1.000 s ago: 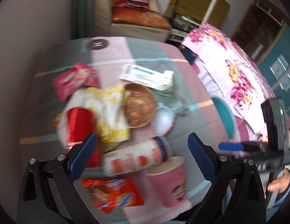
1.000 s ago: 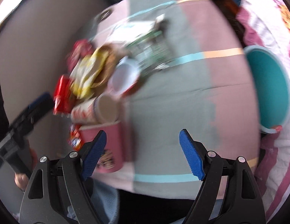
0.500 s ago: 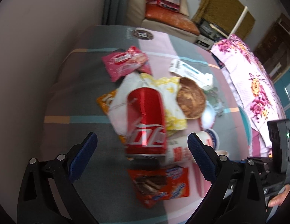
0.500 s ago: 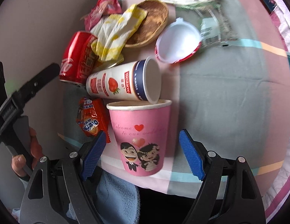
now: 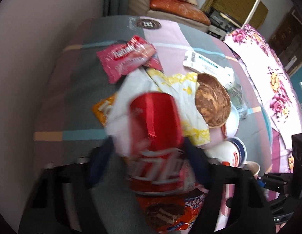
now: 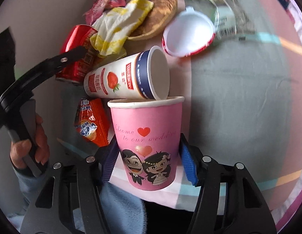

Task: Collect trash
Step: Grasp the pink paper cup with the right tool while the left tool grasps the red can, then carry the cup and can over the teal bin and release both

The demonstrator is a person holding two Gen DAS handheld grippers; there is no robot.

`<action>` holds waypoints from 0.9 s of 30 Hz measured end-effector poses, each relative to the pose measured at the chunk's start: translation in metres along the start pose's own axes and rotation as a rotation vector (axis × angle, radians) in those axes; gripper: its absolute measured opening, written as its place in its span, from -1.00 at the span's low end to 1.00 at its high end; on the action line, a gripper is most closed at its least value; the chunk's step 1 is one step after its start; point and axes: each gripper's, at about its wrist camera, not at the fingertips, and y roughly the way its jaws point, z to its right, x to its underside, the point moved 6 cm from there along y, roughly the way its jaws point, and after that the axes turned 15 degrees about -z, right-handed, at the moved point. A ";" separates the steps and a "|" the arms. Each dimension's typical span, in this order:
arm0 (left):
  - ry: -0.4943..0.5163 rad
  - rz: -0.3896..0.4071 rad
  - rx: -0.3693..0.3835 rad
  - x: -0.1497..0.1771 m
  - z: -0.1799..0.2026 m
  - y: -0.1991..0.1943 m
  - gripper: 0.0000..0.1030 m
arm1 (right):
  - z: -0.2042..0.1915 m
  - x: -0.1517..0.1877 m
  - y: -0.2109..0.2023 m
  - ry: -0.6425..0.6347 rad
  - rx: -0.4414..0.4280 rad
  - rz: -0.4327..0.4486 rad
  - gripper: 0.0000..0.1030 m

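Your left claw [image 5: 151, 156] gripped the red can [image 5: 154, 132]. Your right claw [image 6: 149, 161] closed on the upright pink cup [image 6: 147, 142].

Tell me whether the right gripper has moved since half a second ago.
Yes. The right gripper has advanced toward the pink cup, which stands on the striped cloth; its fingers, earlier short of the cup and wider apart, now flank its sides.

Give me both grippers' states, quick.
Left gripper: shut on the red can.
Right gripper: shut on the pink paper cup.
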 end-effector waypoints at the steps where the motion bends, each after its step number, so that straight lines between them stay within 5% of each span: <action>1: 0.000 0.000 -0.003 0.001 0.000 0.001 0.12 | 0.001 0.001 -0.002 -0.004 0.002 0.002 0.09; 15: 0.002 0.083 0.072 0.018 0.012 -0.044 0.12 | 0.060 0.001 -0.044 0.095 0.015 0.105 0.08; 27: 0.192 0.058 0.124 0.003 0.118 -0.037 0.12 | 0.114 0.011 -0.091 0.211 -0.053 0.274 0.08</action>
